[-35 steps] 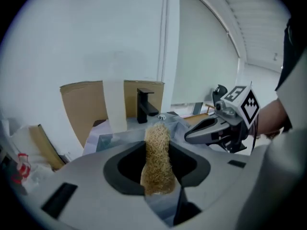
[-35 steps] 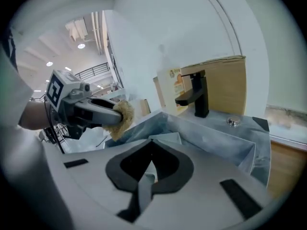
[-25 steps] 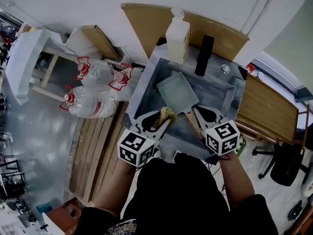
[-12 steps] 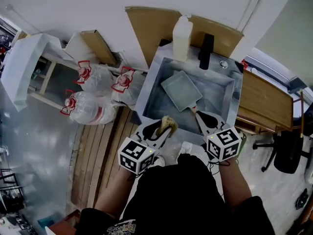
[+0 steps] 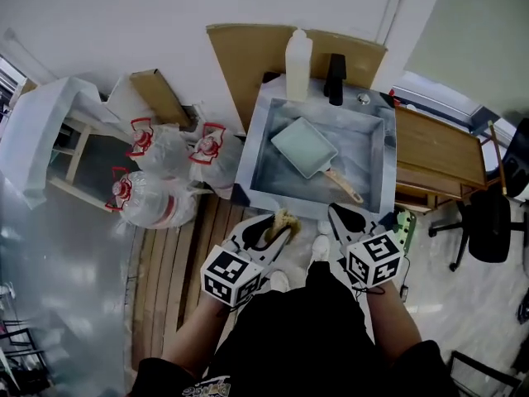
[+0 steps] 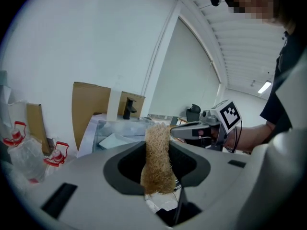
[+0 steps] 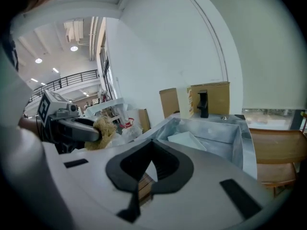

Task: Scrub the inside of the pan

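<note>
The pan (image 5: 303,146) lies in the sink (image 5: 369,150). Its long axis runs diagonally in the head view, and the wooden handle (image 5: 342,186) points lower right, toward the person. A bottle (image 5: 298,53) and tap (image 5: 335,67) stand at the sink's far edge. Short of the near rim, well apart from the pan, the left tongs (image 5: 279,226) grip a tan scrubber (image 5: 285,217). The right tongs (image 5: 333,211) are closed and empty.

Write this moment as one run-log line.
left tongs: shut on scrubber | right tongs: shut, empty | pan: lying in sink, touched by neither | both tongs: near sink's front edge
</note>
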Available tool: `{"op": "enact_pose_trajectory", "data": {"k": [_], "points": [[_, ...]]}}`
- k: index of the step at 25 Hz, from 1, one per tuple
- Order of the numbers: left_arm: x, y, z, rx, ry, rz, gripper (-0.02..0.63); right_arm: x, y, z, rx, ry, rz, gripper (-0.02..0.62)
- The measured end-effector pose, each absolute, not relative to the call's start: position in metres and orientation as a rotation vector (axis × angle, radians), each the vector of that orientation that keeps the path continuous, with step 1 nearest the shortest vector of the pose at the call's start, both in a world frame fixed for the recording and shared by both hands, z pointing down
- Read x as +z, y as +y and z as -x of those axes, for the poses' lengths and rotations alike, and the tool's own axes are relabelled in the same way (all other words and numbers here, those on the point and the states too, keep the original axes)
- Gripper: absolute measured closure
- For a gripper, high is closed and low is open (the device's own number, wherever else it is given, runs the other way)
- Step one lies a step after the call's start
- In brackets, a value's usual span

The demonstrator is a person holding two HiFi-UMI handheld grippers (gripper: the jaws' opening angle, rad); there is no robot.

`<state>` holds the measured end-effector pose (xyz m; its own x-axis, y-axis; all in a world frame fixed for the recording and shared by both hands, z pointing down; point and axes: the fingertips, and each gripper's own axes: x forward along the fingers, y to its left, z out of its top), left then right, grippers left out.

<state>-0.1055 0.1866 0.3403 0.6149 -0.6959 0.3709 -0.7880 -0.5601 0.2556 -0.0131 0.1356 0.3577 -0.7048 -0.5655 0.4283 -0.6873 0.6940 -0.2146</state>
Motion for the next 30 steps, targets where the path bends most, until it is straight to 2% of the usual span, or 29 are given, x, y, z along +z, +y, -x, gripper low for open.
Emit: {"op": "enact_pose_trajectory", "data": {"k": [14,30], "points": [[0.343,0.261,0.084,0.353,-1.029,-2.537,0.465,0.357,0.227,-0.010,0.525,-2.530,-1.100,0.586],[0.341,0.270,0.073,0.357,-1.015,-2.542,0.463,0.353,0.241,-0.015,0.496,-2.539,-1.060,0.586]]}}
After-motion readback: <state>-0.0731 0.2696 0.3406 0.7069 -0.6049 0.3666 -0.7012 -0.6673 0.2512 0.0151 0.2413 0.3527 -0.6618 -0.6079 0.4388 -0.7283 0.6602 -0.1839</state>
